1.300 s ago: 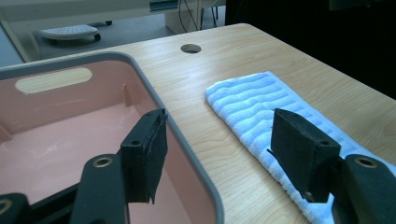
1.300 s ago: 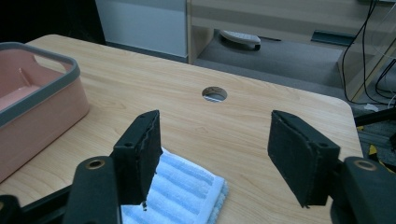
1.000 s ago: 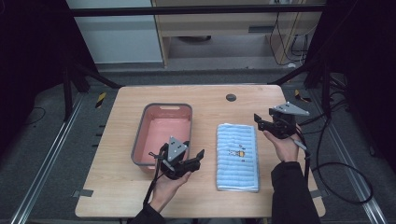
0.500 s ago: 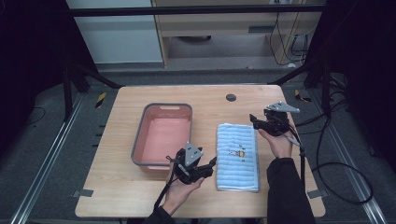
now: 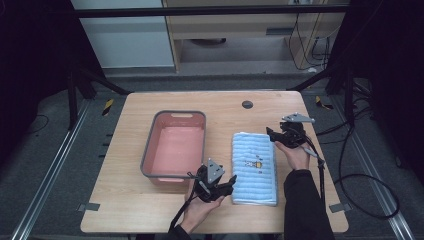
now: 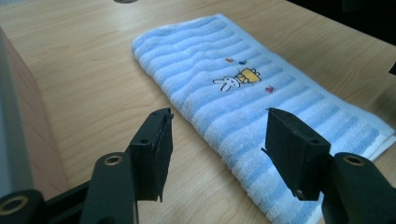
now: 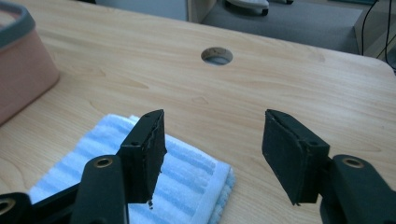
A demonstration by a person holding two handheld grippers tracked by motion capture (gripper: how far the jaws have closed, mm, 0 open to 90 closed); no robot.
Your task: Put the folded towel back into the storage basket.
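Observation:
A folded blue striped towel (image 5: 254, 167) with a small rabbit print lies flat on the wooden table (image 5: 125, 210), right of a pink basin (image 5: 175, 145) with a grey rim. My left gripper (image 5: 229, 184) hangs low at the towel's near left corner, open. Its jaws have just been closing a little, with the towel (image 6: 243, 93) edge beyond them and nothing pinched. My right gripper (image 5: 272, 135) is at the towel's far right corner, open. It has also been closing slightly, over the towel (image 7: 154, 186) corner and bare wood, gripping nothing.
A round cable hole (image 5: 247, 104) sits in the table behind the towel; the same hole (image 7: 216, 55) lies ahead of my right jaws. The basin wall (image 6: 18, 140) stands close on the left of my left gripper. Cables trail off the table's right side.
Both grippers have come down toward the table. The left one has moved right to the towel's near corner, and the right one has moved down to its far corner.

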